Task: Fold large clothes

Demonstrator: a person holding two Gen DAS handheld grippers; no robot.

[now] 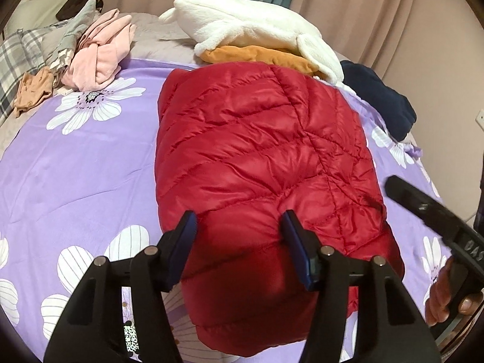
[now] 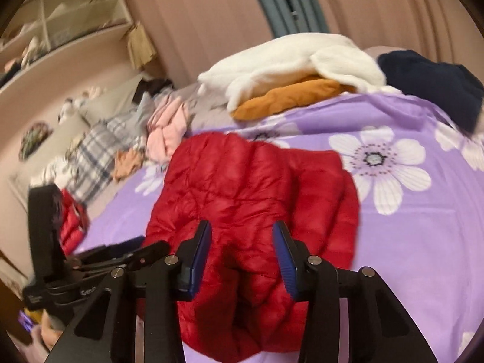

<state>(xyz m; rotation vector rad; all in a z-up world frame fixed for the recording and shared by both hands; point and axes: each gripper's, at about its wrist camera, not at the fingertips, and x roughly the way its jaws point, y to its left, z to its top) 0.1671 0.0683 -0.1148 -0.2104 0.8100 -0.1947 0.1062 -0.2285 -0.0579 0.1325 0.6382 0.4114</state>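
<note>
- Left gripper: jaws apart above the near end of the red jacket; pads clear of the fabric, nothing grasped.
- Right gripper: jaws apart, near edge of the jacket between them; contact with the pads cannot be determined.
- Red jacket: folded, lying flat on the purple flowered bedspread.
- White garment and orange garment: stacked beyond the jacket.
- Pink garment: crumpled at far left.

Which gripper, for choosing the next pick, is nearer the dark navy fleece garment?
Right. The right gripper hovers over the red puffer jacket, on the side toward the navy garment; the left gripper is over the far side.
</note>
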